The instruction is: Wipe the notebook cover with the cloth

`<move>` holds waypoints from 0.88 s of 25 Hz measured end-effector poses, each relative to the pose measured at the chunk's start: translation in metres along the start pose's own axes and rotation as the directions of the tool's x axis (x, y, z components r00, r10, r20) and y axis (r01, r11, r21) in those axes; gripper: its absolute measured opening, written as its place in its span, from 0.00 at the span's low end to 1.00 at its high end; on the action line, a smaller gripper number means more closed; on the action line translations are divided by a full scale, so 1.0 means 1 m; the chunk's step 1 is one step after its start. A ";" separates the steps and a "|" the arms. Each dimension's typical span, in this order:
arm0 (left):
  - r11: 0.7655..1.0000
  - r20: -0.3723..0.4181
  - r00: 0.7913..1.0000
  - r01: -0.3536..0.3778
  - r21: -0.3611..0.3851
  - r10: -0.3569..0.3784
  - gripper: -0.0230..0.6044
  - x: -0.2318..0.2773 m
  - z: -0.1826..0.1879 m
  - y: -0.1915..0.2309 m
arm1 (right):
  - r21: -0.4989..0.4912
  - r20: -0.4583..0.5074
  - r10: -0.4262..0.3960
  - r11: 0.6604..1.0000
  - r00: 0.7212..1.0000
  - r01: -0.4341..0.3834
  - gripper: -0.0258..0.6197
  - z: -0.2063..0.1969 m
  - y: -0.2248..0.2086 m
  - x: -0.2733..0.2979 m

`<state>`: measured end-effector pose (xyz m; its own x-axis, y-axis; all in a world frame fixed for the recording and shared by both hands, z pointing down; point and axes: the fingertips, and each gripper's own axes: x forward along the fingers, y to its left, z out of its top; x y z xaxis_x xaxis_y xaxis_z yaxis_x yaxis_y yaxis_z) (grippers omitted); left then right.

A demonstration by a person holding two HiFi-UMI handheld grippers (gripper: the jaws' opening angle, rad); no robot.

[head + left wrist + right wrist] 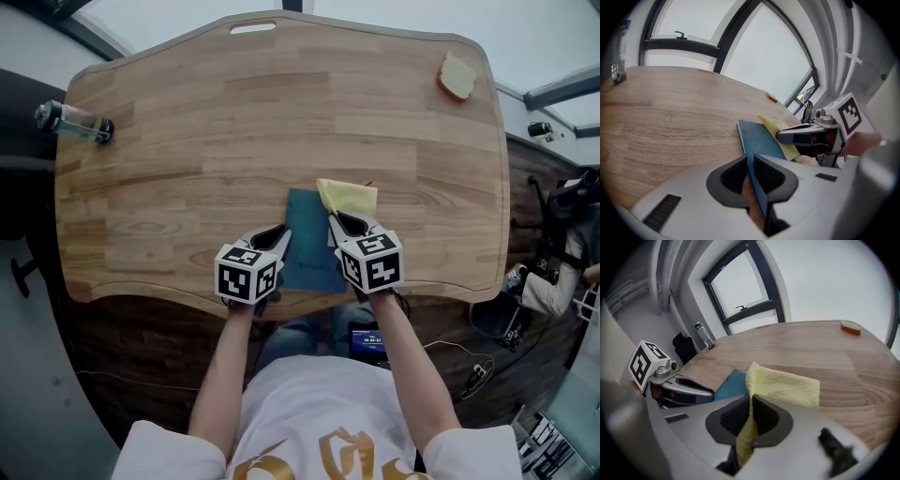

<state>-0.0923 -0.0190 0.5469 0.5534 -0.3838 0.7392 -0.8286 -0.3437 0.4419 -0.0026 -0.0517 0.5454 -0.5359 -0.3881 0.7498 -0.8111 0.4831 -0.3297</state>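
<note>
A teal notebook lies near the front edge of the wooden table. My left gripper is shut on the notebook's left edge, which shows as a thin blue cover running between the jaws. My right gripper is shut on a yellow cloth, whose free end lies over the notebook's far right corner. In the right gripper view the cloth spreads flat ahead of the jaws, with the notebook to its left.
A clear bottle lies at the table's left edge. A small sponge-like block sits at the far right corner. A handle slot is cut in the far edge. Chairs and cables lie on the floor at right.
</note>
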 end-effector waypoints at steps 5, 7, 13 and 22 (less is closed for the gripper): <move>1.000 0.000 1.000 0.000 -0.001 0.000 0.12 0.000 0.000 0.001 | -0.028 -0.025 0.018 0.999 1.000 -0.019 0.10 0.003 0.009 0.007; 1.000 -0.001 1.000 0.001 -0.002 -0.001 0.12 0.000 0.000 0.001 | -0.033 -0.036 0.030 0.999 0.999 -0.031 0.10 0.003 0.013 0.009; 1.000 -0.003 1.000 0.004 -0.005 -0.004 0.12 0.000 0.000 0.000 | -0.065 -0.060 0.046 0.997 0.997 -0.050 0.10 0.005 0.022 0.014; 1.000 -0.004 1.000 0.005 -0.007 -0.006 0.12 0.000 -0.001 0.000 | -0.099 -0.085 0.062 0.993 0.994 -0.071 0.10 0.005 0.032 0.019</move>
<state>-0.0923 -0.0187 0.5477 0.5576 -0.3782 0.7390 -0.8261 -0.3399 0.4494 -0.0401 -0.0472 0.5466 -0.5634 -0.2891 0.7740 -0.7440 0.5849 -0.3231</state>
